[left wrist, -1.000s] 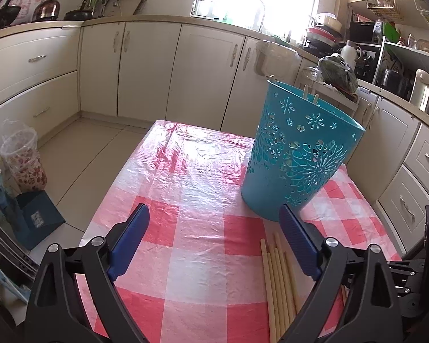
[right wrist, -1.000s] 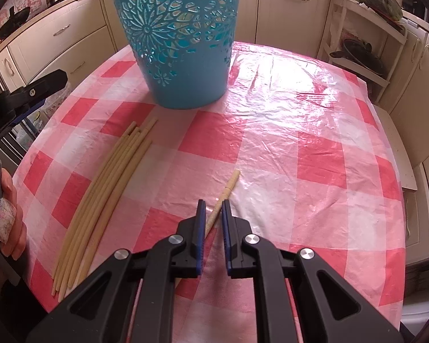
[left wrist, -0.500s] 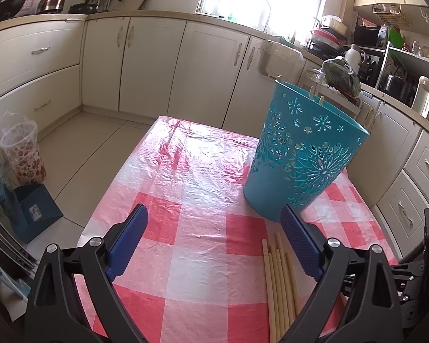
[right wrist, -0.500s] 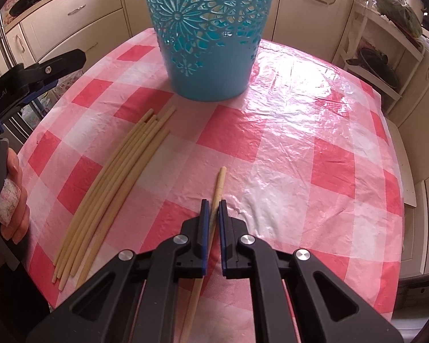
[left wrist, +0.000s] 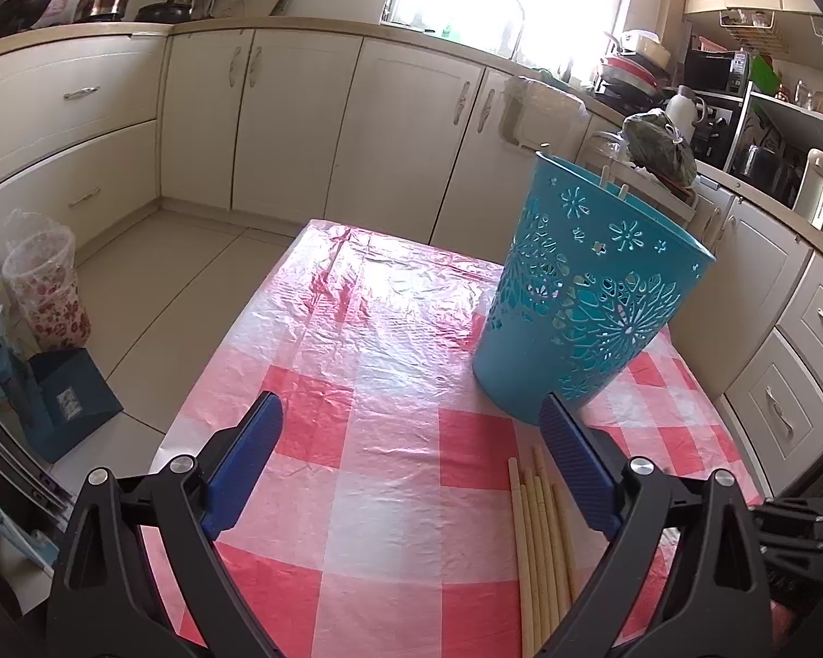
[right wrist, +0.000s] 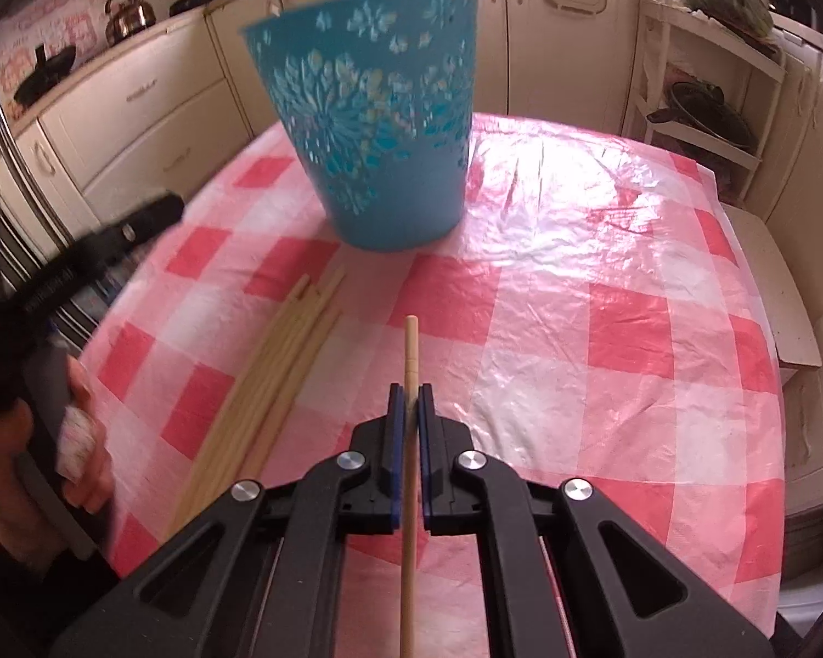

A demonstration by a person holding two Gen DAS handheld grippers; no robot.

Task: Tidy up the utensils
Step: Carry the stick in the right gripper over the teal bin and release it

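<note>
I am pinching one chopstick (right wrist: 410,351) tight in my right gripper (right wrist: 410,400), carrying it above the desk (right wrist: 603,252) toward the blue basket (right wrist: 378,126), tipping it gently so it drops in, while my left gripper (left wrist: 411,452) is waiting with fingers wide apart.

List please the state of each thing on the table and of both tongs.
Right tongs: shut on one chopstick, lifted off the table.
Left tongs: open, holding nothing.
Blue basket: upright on the table, a few sticks already inside.
Bundle of chopsticks: lying flat on the checked tablecloth, beside the basket, not yet picked up.
</note>
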